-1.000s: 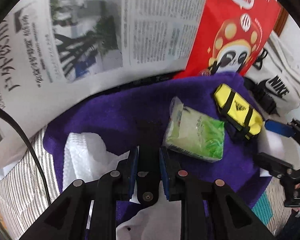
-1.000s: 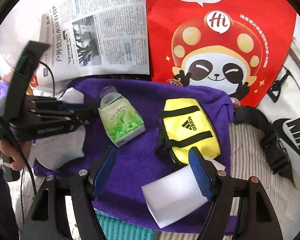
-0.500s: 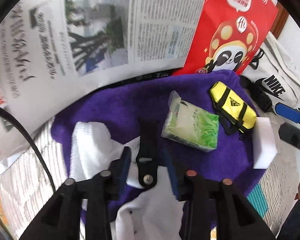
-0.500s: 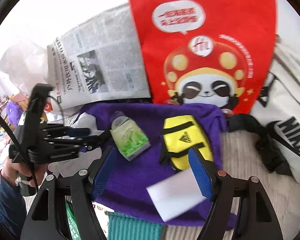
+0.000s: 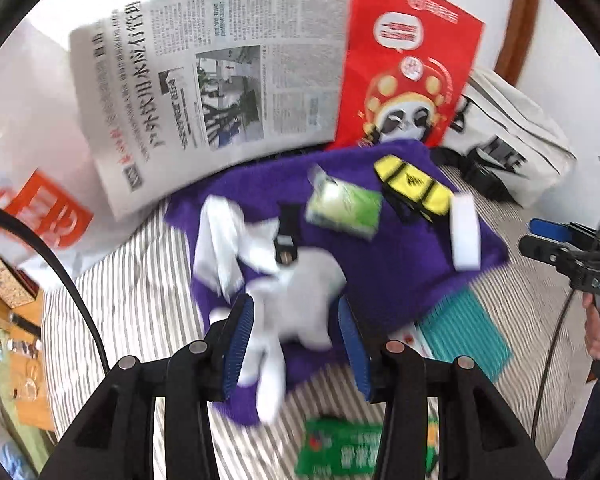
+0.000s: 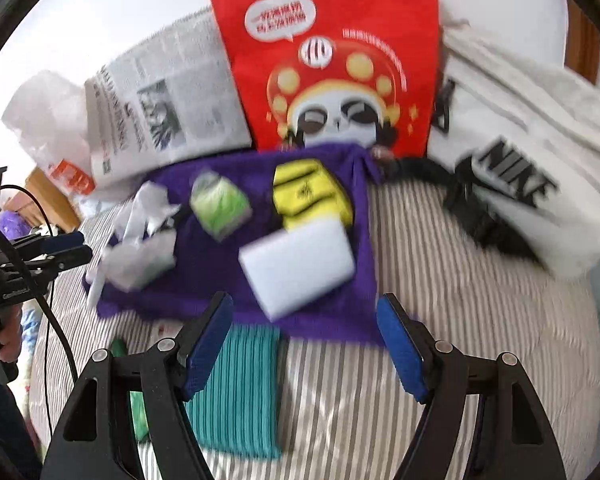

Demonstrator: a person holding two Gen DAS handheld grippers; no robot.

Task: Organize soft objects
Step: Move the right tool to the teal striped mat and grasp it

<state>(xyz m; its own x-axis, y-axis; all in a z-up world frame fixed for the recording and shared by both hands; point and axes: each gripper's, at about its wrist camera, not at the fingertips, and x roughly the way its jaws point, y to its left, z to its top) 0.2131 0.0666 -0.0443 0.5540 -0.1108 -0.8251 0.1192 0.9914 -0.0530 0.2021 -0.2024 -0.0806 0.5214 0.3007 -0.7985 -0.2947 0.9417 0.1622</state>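
A purple towel lies spread on the striped bed. On it rest a crumpled white cloth with a black strap clip, a green tissue pack, a yellow pouch and a white sponge block. My left gripper hovers above the white cloth, its jaws opening, and the pads touch nothing. My right gripper stands open just short of the sponge, above the towel's near edge, with nothing held.
A newspaper, a red paper bag and a white Nike bag lean against the wall behind. A teal cloth and a green packet lie on the striped cover near the grippers. A wooden stand is at left.
The left gripper let go of the black strap, opened, and drew back and up from the towel. The right gripper also pulled back, so the sponge now lies beyond its fingertips.
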